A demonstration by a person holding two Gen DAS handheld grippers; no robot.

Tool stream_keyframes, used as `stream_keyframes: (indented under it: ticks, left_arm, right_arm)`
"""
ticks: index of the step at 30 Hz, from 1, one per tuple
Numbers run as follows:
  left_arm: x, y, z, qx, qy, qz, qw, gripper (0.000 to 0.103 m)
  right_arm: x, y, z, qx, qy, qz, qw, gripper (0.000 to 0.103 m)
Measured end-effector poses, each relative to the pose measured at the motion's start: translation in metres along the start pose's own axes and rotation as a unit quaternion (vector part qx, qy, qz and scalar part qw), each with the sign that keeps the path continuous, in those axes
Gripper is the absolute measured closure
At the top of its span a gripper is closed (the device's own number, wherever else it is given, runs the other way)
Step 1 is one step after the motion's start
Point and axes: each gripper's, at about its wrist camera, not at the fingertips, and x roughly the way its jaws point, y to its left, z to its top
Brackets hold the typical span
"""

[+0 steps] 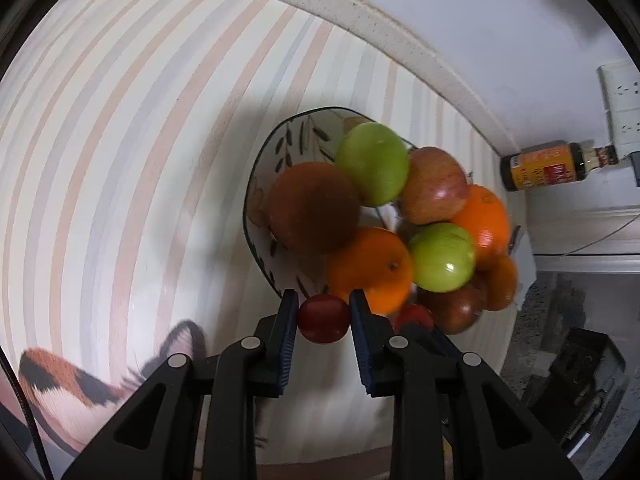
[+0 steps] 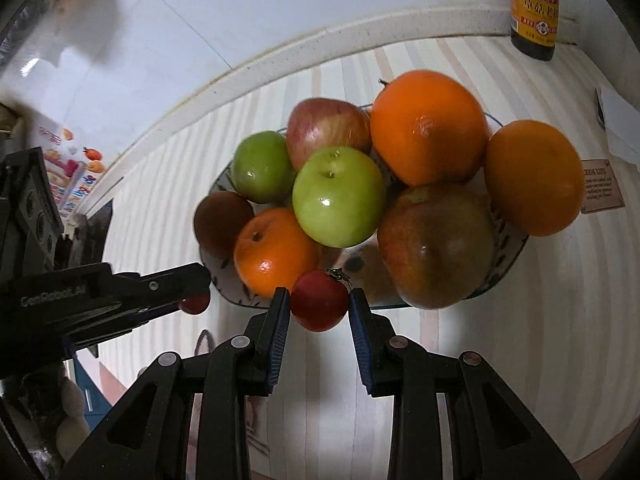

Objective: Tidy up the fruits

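Ahead of the black, blue-padded fingers (image 2: pixel 280 332), a white bowl (image 1: pixel 280 140) with dark leaf motifs carries green apples (image 2: pixel 338 197), oranges (image 2: pixel 429 127), red-streaked apples (image 2: pixel 326 128); the tablecloth (image 1: pixel 120 160) shows pastel stripes.

Your left black two-finger gripper (image 1: pixel 324 312) angles steeply down, blue-padded jaws clamped on a small red round fruit (image 1: pixel 323 319). Your right black gripper (image 2: pixel 319 308) does likewise, pinching a small red tomato (image 2: pixel 319 301).
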Motion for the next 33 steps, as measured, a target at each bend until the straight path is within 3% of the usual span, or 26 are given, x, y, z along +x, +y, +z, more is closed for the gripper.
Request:
stream_keyframes:
  ticks: [6,8,10,12,14,16,18,19,26,33]
  left_arm:
    - [0.010,-0.002,0.005,0.013,0.009,0.014,0.9998,0.077]
    - [0.011,-0.005,0.005,0.022,0.007,0.018,0.9996,0.076]
    - [0.012,-0.008,0.005,0.029,0.005,0.029,0.9992,0.064]
    - [0.009,-0.010,0.005,0.039,0.000,0.043,0.9983,0.043]
    - [0.004,-0.011,0.003,0.048,-0.009,0.052,0.9975,0.029]
    - [-0.004,-0.015,-0.001,0.063,-0.018,0.066,0.9956,0.024]
    - [-0.013,-0.018,-0.008,0.077,-0.030,0.086,0.9929,0.010]
    - [-0.017,-0.019,-0.012,0.084,-0.036,0.098,0.9910,0.008]
    - [-0.040,-0.030,-0.047,0.118,-0.082,0.161,0.9764,0.007]
    - [-0.071,-0.044,-0.075,0.104,-0.128,0.167,0.9722,0.007]
  right_arm:
    - [0.012,-0.003,0.001,0.029,0.005,-0.005,1.000,0.069]
    - [0.013,-0.006,0.000,0.037,0.006,-0.006,0.999,0.056]
    - [0.010,-0.009,-0.001,0.042,0.004,-0.004,0.999,0.042]
    - [0.007,-0.008,-0.001,0.046,0.006,-0.004,0.999,0.038]
    - [0.001,-0.007,-0.003,0.047,0.006,-0.006,0.999,0.031]
    - [-0.010,-0.007,-0.007,0.045,0.005,-0.010,0.999,0.025]
    - [-0.024,-0.006,-0.010,0.038,0.004,-0.031,0.999,0.015]
    - [-0.030,-0.006,-0.011,0.033,0.003,-0.046,0.998,0.010]
    - [-0.082,-0.008,-0.013,-0.016,-0.035,-0.140,0.989,0.006]
    - [-0.116,-0.016,-0.012,-0.056,-0.056,-0.143,0.987,0.006]
